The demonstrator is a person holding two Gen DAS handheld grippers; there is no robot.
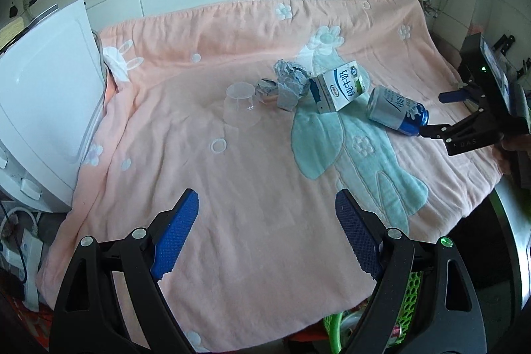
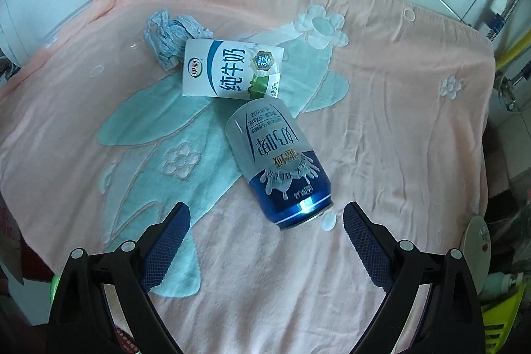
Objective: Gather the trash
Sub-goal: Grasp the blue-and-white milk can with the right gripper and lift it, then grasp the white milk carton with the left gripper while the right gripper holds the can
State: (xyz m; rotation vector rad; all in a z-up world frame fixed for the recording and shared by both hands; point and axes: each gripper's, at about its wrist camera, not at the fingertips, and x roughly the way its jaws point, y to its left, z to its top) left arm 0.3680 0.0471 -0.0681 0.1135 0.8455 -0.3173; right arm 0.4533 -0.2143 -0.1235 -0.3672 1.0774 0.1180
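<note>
Pink towel (image 2: pixel 398 128) covers the worktop. Drink can (image 2: pixel 277 165) lies just beyond the right gripper (image 2: pixel 265 221), jaws wide, empty. Left gripper (image 1: pixel 267 208) likewise wide, empty, well short of the milk carton (image 1: pixel 338 87).

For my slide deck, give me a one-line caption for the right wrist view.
Open right gripper approaches a tipped blue-and-silver can beside a milk carton on a pink blanket.

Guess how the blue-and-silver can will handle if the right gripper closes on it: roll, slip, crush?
The can lies on its side on the towel, so a nudge would probably roll it, though the soft cloth may damp that. Its smooth metal wall looks slippery. It is likely empty and light, so it may dent. The right gripper is open just short of its end.
</note>
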